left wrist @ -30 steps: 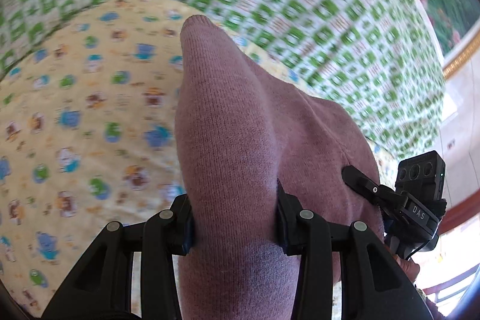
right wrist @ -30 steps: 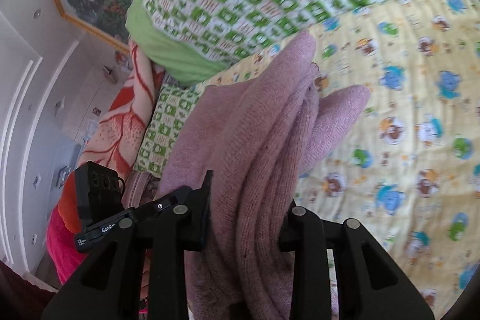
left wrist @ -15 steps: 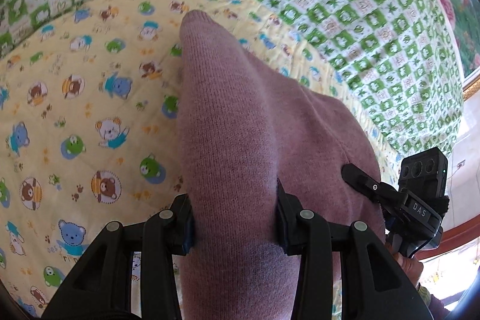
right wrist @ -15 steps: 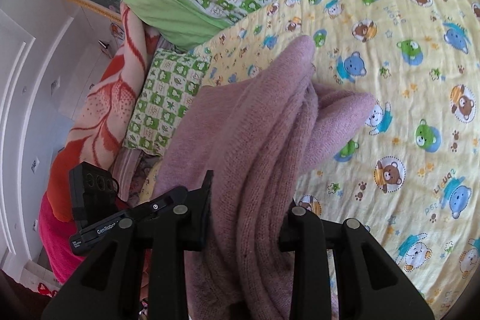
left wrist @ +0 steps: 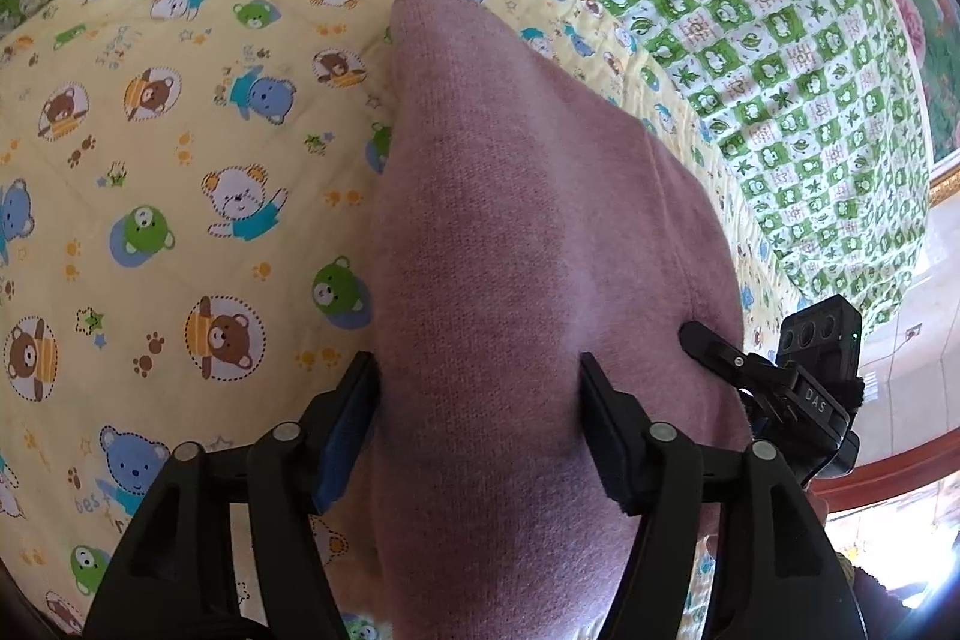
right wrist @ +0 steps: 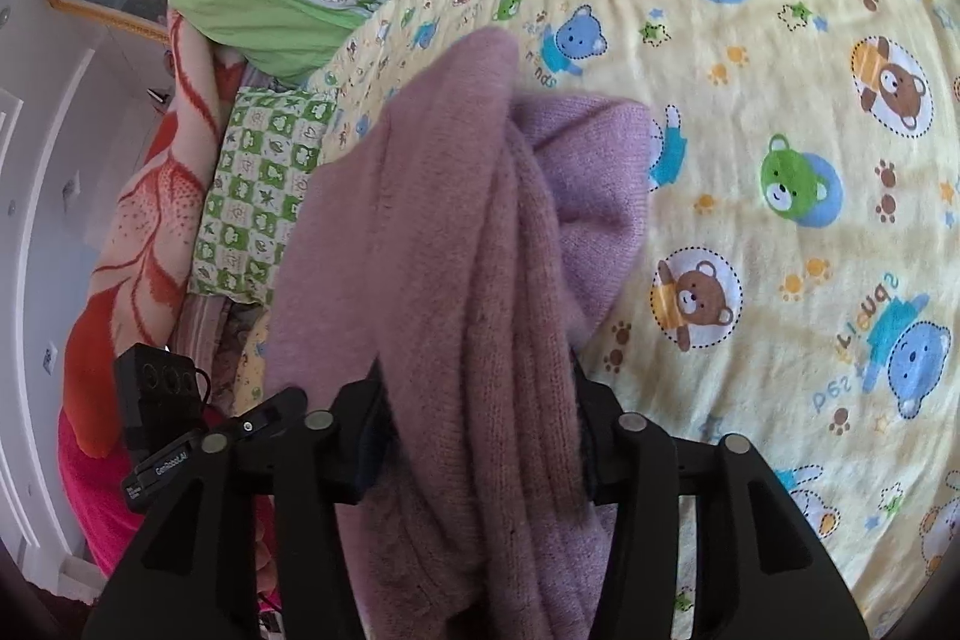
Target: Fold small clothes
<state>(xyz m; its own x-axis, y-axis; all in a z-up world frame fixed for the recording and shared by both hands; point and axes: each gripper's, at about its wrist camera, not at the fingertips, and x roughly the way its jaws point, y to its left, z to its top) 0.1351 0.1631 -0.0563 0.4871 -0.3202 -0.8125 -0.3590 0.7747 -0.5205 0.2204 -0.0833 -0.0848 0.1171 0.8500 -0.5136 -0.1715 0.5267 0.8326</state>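
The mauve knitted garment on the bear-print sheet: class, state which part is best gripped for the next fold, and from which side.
Probably grip the mauve knitted garment at its folded outer edges, one gripper per end, coming from above. Its bunched layers form thick ridges. The left gripper and right gripper straddle them, jaws opening.

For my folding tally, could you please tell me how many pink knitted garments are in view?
1: a mauve-pink knitted garment draped over the yellow bear-print quilt, lying between both claws; folds may hide others.
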